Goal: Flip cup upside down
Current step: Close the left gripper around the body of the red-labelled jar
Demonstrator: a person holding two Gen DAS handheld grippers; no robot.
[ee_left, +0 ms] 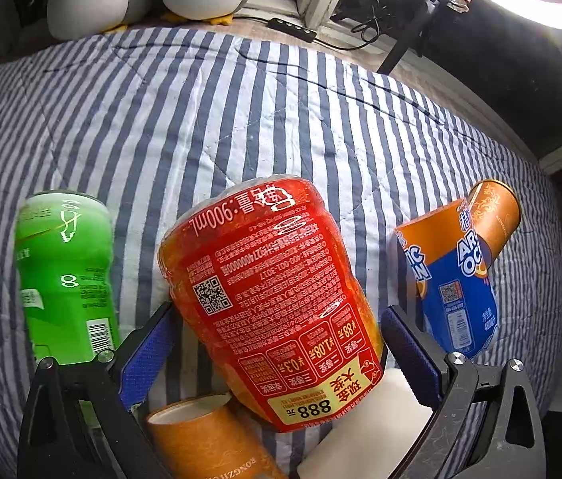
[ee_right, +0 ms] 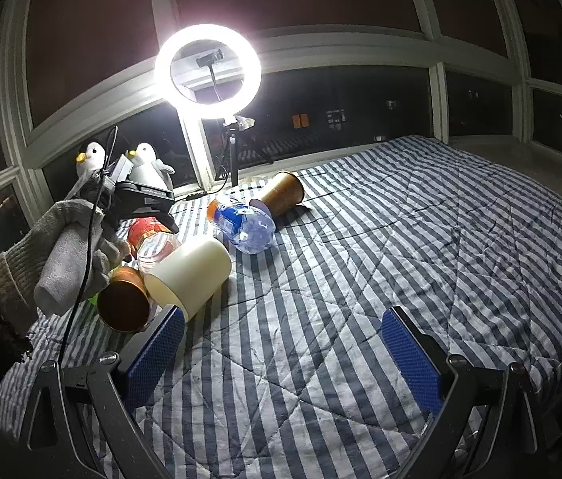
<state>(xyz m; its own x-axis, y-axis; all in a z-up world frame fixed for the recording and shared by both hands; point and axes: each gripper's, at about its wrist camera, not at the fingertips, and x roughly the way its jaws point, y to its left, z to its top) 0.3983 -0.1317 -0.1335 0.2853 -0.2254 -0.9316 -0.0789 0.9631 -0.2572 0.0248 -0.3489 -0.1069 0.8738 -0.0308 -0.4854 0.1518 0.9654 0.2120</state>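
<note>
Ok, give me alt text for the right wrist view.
The open right gripper hovers over a striped quilt, holding nothing. To its left lie a cream cup, two orange paper cups and plastic bottles, lit by a ring light.

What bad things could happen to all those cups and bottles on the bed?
1. The left gripper is open around the red bottle, not a cup. Closing now would probably grab the wrong thing.
2. The cream cup and the orange cup lie on their sides, touching, beside that bottle, so a nudge might roll them.
3. The striped quilt looks soft and creased, so a flipped cup may tip over.
</note>
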